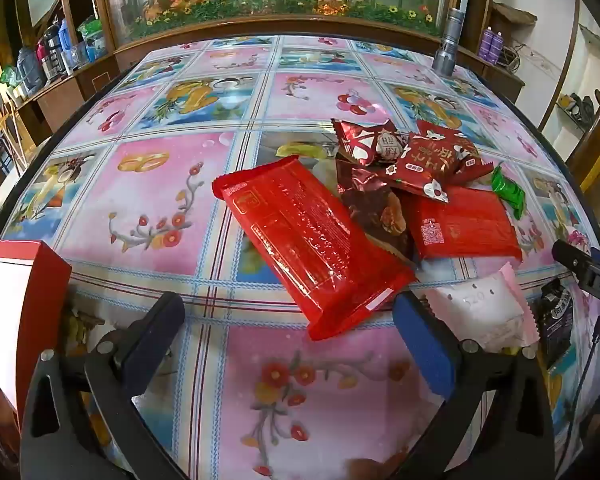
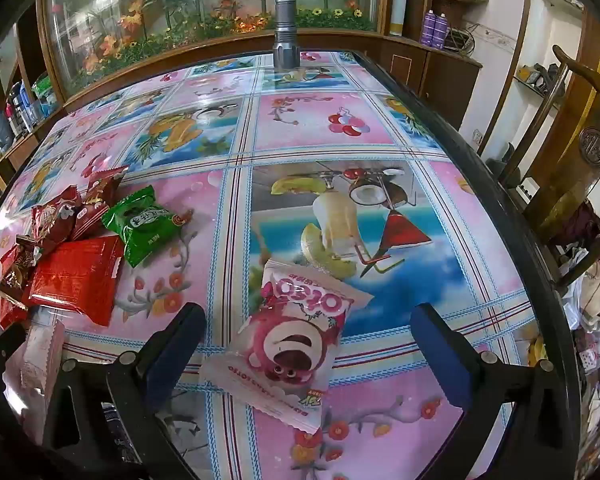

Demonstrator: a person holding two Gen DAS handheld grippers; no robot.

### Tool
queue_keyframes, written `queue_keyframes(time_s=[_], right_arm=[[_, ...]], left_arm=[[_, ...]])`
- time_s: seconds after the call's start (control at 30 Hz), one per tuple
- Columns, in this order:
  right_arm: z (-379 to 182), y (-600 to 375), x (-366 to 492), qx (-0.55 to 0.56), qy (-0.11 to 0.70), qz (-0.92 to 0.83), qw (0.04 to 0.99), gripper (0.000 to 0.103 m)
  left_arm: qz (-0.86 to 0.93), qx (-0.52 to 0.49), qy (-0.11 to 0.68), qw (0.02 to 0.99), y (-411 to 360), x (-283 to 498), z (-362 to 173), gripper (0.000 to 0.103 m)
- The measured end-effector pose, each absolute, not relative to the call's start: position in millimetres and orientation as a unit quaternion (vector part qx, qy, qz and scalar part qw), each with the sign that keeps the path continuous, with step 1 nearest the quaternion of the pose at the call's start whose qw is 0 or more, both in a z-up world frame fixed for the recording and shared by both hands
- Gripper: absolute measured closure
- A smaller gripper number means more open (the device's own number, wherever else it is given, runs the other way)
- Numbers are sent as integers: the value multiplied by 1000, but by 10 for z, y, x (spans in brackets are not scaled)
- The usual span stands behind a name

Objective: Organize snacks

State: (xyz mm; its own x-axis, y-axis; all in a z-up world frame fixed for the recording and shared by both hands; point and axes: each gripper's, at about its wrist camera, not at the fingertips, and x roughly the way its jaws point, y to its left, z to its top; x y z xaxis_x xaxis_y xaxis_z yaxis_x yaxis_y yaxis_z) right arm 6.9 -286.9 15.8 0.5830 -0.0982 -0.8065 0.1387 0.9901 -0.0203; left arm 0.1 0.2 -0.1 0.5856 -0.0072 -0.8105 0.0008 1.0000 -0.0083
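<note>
- The left gripper (image 1: 288, 344), with black arms and blue-padded fingers, is hovering low over the table, its jaws standing wide apart and holding nothing.
- A long, glossy red plastic snack packet (image 1: 312, 244) is lying flat and slantwise on the table; its near corner is reaching in between those open fingers, though I cannot tell whether it is touching either pad.
- Behind it a heap of snacks is sitting: a dark brown foil packet (image 1: 376, 208) showing a picture of its filling, a flat red packet with a QR code (image 1: 464, 224), and two small dark red packets with white lettering (image 1: 432, 164) resting on top.
- A small bright green wrapped snack (image 1: 510, 194) is lying just beside the heap on its right, and a pale pink packet with crimped edges (image 1: 488, 312) is lying near the right-hand finger.
- A red and white cardboard box (image 1: 24, 308) is standing at the left edge of the left wrist view.
- The right gripper (image 2: 306, 344) is also standing wide open, empty.
- A pink and white packet printed with a pink bear face (image 2: 296, 340) is lying flat between its fingers, well clear of both pads.
- The glossy tablecloth with pink and blue fruit-and-flower panels (image 2: 324, 128) is covering the whole table, and a grey metal flashlight (image 2: 286, 28) is standing upright at the far edge.
</note>
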Motion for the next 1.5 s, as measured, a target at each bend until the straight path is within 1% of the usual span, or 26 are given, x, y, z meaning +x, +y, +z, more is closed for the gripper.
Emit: queue_keyframes(time_s=[0.7, 0.87, 0.97, 1.13, 1.23, 1.33, 1.37, 1.4, 1.5], right_arm=[[166, -2871, 65, 21, 451, -64, 890, 0], [152, -2852, 65, 20, 451, -65, 890, 0], [154, -2858, 65, 20, 452, -65, 890, 0], [138, -2828, 47, 22, 451, -67, 890, 0], [111, -2795, 51, 23, 454, -72, 888, 0], [137, -2840, 115, 12, 488, -34, 872, 0], [150, -2872, 76, 21, 487, -31, 873, 2], [189, -2901, -21, 37, 473, -25, 880, 5], [314, -2893, -281, 62, 442, 1, 895, 5]], left_arm=[[-5, -2, 455, 890, 6, -10, 0, 0], [12, -8, 464, 886, 88, -130, 24, 0], [21, -22, 443, 896, 167, -295, 85, 0], [6, 7, 412, 911, 101, -594, 272, 0], [-27, 26, 407, 913, -28, -685, 391, 0], [-36, 39, 403, 914, -84, -740, 478, 0], [-38, 43, 397, 916, -106, -765, 514, 0], [-39, 46, 394, 917, -123, -775, 539, 0], [-34, 65, 390, 918, -199, -778, 567, 0]])
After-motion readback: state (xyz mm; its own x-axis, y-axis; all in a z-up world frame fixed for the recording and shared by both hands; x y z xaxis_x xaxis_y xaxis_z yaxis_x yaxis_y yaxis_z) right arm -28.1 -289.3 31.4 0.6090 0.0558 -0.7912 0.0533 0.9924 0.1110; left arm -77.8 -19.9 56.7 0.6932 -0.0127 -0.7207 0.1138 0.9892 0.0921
